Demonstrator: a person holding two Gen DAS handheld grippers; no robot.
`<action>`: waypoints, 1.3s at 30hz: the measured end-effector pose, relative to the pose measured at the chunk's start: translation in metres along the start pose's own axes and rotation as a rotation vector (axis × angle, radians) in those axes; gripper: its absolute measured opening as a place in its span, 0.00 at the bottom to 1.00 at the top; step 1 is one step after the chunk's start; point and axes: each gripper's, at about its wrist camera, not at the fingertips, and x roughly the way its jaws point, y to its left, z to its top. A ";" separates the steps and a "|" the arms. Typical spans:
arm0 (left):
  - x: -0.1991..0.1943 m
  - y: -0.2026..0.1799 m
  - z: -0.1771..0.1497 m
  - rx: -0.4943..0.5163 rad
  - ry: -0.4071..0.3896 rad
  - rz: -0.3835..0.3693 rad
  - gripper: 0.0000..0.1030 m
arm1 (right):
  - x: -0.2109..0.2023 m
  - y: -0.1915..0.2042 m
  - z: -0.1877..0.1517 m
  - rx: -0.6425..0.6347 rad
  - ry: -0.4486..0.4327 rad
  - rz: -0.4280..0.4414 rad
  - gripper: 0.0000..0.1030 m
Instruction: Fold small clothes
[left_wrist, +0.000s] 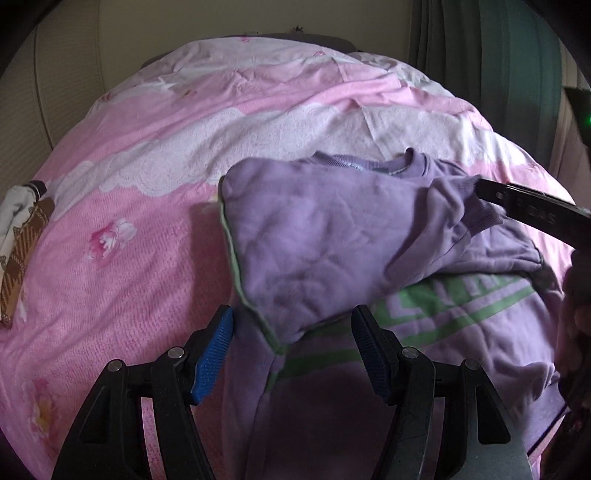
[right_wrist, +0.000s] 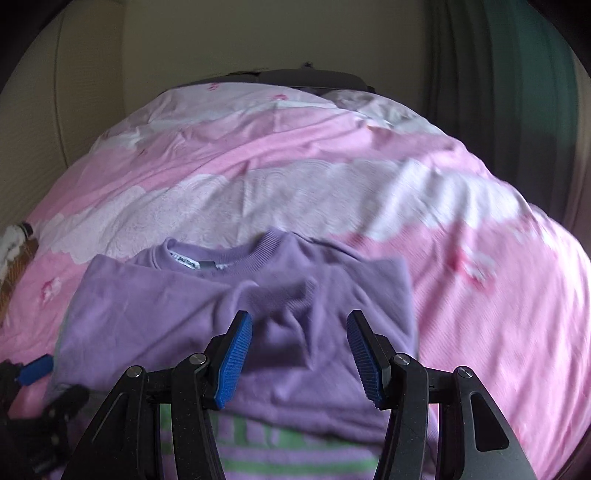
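Note:
A small purple sweatshirt with a green print lies on the pink bed cover, neck band away from me. One sleeve is folded across the chest. My left gripper is open low over the near left edge, and a corner of the folded purple cloth lies between its blue pads without being pinched. My right gripper is open above the chest, over the other sleeve's cuff, and nothing is clamped. From the left wrist view, one black finger of the right gripper reaches over that cuff.
A folded brown-plaid and white cloth lies at the bed's left edge. A beige wall stands behind the bed and a green curtain hangs at the right. The left gripper shows at the right view's lower left.

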 end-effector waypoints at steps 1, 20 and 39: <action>0.004 0.004 -0.002 -0.010 0.014 0.015 0.63 | 0.007 0.004 0.000 -0.019 0.017 -0.021 0.53; -0.026 0.021 -0.024 -0.096 -0.010 0.028 0.68 | -0.021 -0.020 -0.030 0.013 0.032 -0.075 0.69; -0.091 0.000 -0.133 -0.163 0.033 -0.038 0.68 | -0.132 -0.099 -0.164 0.119 0.160 -0.010 0.69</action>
